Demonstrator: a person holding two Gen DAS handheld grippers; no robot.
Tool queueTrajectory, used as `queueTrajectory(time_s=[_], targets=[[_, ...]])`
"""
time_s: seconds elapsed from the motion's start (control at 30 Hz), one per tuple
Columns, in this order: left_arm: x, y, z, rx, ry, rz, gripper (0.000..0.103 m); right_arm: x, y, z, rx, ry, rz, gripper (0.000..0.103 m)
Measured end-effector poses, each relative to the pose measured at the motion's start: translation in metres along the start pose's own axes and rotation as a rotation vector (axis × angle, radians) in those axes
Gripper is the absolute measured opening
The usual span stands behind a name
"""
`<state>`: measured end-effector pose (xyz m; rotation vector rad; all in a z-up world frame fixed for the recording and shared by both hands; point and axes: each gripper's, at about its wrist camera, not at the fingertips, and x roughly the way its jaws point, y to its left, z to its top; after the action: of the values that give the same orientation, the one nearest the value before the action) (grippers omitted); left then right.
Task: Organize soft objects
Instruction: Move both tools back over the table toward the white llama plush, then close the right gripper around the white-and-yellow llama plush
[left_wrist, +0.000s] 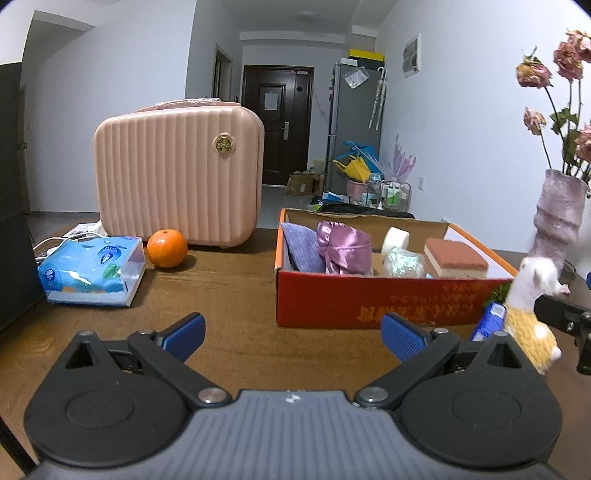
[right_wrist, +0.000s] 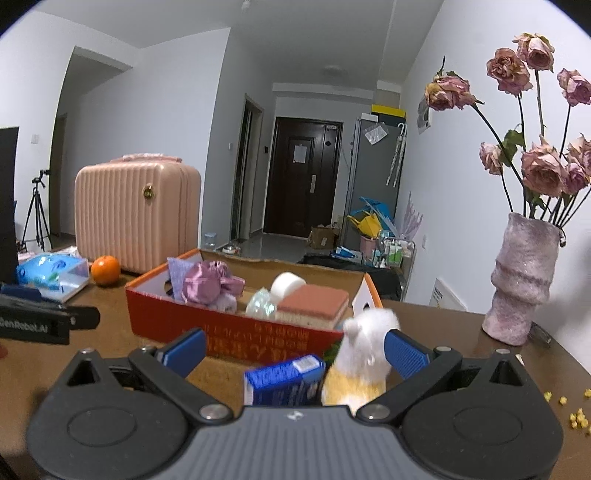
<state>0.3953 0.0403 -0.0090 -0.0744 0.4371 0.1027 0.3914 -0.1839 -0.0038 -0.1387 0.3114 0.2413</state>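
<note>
Right wrist view: my right claw (right_wrist: 293, 350) is spread wide, nothing pinched. A small plush toy (right_wrist: 364, 354), white head over yellow knit body, stands between the blue pads, close against the right-hand pad (right_wrist: 404, 354); whether they touch I cannot tell. A blue packet (right_wrist: 284, 382) lies just left of the toy, also inside the claw's span. I read this as lining up to close on the toy, the last soft item I can see outside the orange box (right_wrist: 229, 332).

Landmark: the orange box. The toy and packet sit on the worktop (right_wrist: 110, 332) at the box's near right corner. Inside it, left to right: a purple cushion (right_wrist: 177, 275), a satin pouch (right_wrist: 210, 282), a pale bath puff (right_wrist: 260, 304), a white roll (right_wrist: 288, 284), and a brown-topped sponge (right_wrist: 314, 306). Presumably the box is the collection bin, so the toy belongs there.

Left of the box: an orange (right_wrist: 105, 270) and a tissue pack (right_wrist: 51, 273); behind those, a pink case (right_wrist: 136, 218). Right of the box, a vase (right_wrist: 522, 280) with dried roses.

Left wrist view: my left claw (left_wrist: 293, 336) is equally wide and empty, hovering low over bare worktop before the box's front wall, likely waiting clear. This view shows the toy (left_wrist: 532, 314) side-on, and the right rig's arm close beside it. Only the right view shows yellow crumbs (right_wrist: 576, 417) on the worktop.
</note>
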Motion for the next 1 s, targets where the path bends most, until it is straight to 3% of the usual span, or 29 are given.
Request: queueTrajectory(time_s=[0.53,1.0], targets=[[-0.042,-0.007,-0.027,0.025,0.018,-0.026,0.103,-0.043,0.001,-0.032,0.009,0.047,-0.003,0.103],[-0.043,-0.005,-0.031,0.007,0.032,-0.009,0.103,-0.020,-0.019,-0.042,0.063,0.085,-0.083,0.103]])
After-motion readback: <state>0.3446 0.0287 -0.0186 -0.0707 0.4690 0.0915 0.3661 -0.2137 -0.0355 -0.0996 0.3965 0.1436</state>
